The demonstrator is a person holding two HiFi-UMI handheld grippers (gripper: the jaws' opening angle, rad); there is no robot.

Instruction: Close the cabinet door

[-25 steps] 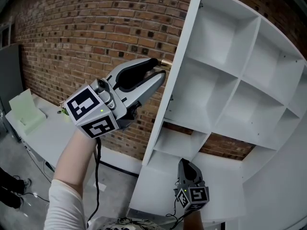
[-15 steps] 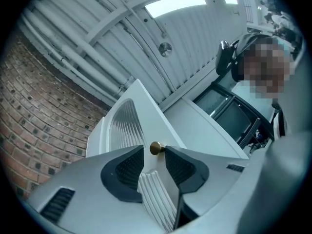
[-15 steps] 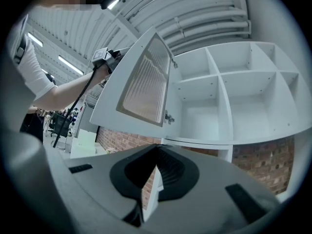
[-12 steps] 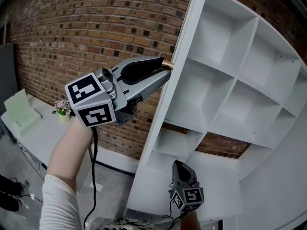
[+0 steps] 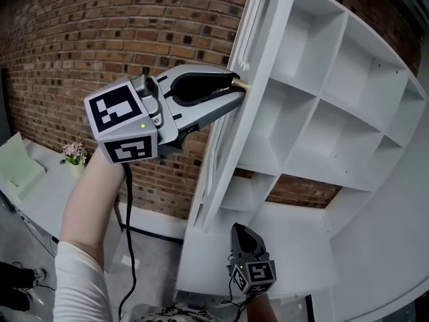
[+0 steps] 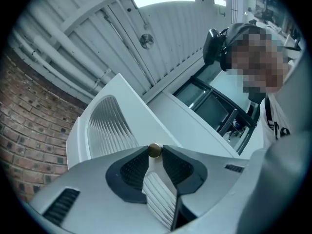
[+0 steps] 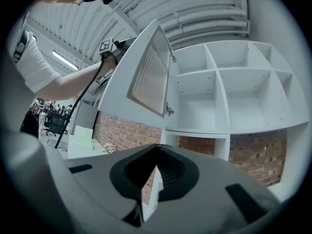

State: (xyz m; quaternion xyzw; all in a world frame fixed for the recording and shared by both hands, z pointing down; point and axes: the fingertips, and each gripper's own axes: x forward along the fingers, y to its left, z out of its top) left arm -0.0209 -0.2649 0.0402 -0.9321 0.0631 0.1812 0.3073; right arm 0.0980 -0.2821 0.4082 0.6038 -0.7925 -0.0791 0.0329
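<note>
The white cabinet door (image 5: pixel 224 146) with a ribbed glass pane (image 7: pixel 148 77) stands part open, hinged on the white open-shelf cabinet (image 5: pixel 322 106). My left gripper (image 5: pixel 236 86) reaches the door's edge, and its jaws are closing on the small brass knob (image 6: pixel 154 150), which sits between the fingertips (image 6: pixel 168 156) and touches both. My right gripper (image 5: pixel 241 237) hangs low in front of the cabinet's bottom shelf. Its jaws meet at the tips, with nothing between them (image 7: pixel 157 146). In the right gripper view, the door (image 7: pixel 146 77) and the cabinet (image 7: pixel 219 96) lie ahead and above.
A red brick wall (image 5: pixel 100 39) runs behind the cabinet. A white table (image 5: pixel 47 180) at lower left carries a small flower pot (image 5: pixel 74 154) and a pale green folder (image 5: pixel 15 161). A black cable (image 5: pixel 127 233) hangs from my left gripper. A person's arm (image 7: pixel 73 84) shows.
The door has swung on its hinges, so its ribbed pane now shows edge-on. My left gripper moved with the knob and its jaws narrowed. My right gripper sank a little.
</note>
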